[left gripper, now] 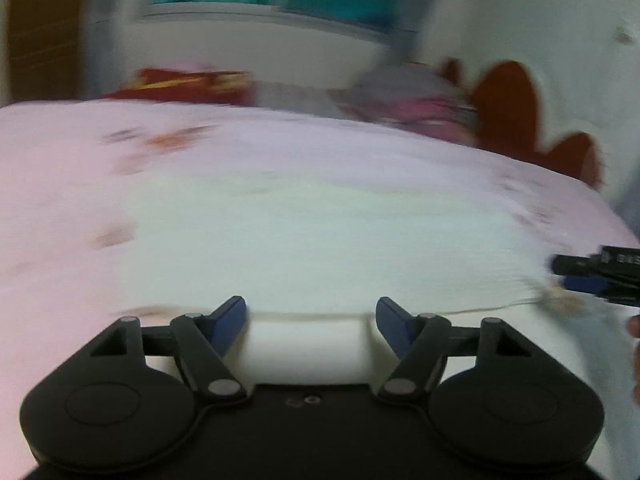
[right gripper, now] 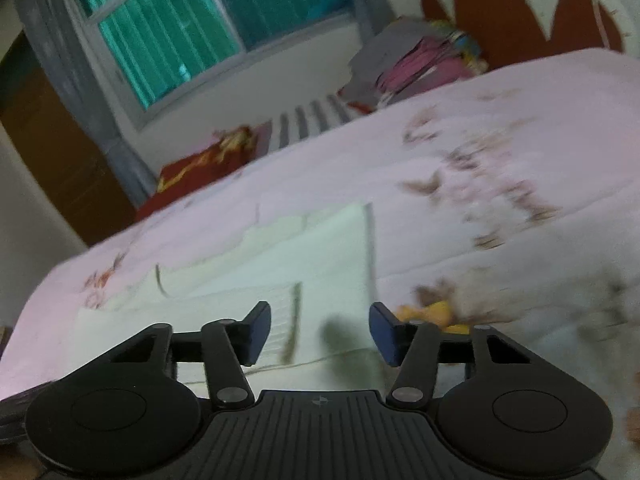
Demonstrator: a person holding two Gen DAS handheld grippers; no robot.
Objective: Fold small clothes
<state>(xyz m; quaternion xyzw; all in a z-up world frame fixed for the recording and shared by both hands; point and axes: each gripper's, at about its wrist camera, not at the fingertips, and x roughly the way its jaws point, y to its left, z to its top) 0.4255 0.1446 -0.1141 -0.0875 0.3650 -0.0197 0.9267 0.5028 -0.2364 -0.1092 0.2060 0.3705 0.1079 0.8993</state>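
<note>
A small pale green garment [left gripper: 304, 236] lies flat on the pink floral bedsheet [left gripper: 60, 184]. My left gripper [left gripper: 311, 322] is open just above the garment's near edge, nothing between its blue pads. The other gripper's tip [left gripper: 592, 270] shows at the right edge of this view, at the garment's right side. In the right wrist view the garment [right gripper: 280, 264] lies partly folded with a brown-trimmed edge. My right gripper [right gripper: 320, 332] is open and empty over the garment's near right part. Both views are blurred.
A pile of pink and grey clothes [right gripper: 416, 64] lies at the head of the bed by the red and white headboard [right gripper: 520, 12]. A red cloth [right gripper: 200, 168] sits at the bed's far edge. A yellow printed figure [right gripper: 436, 312] is on the sheet.
</note>
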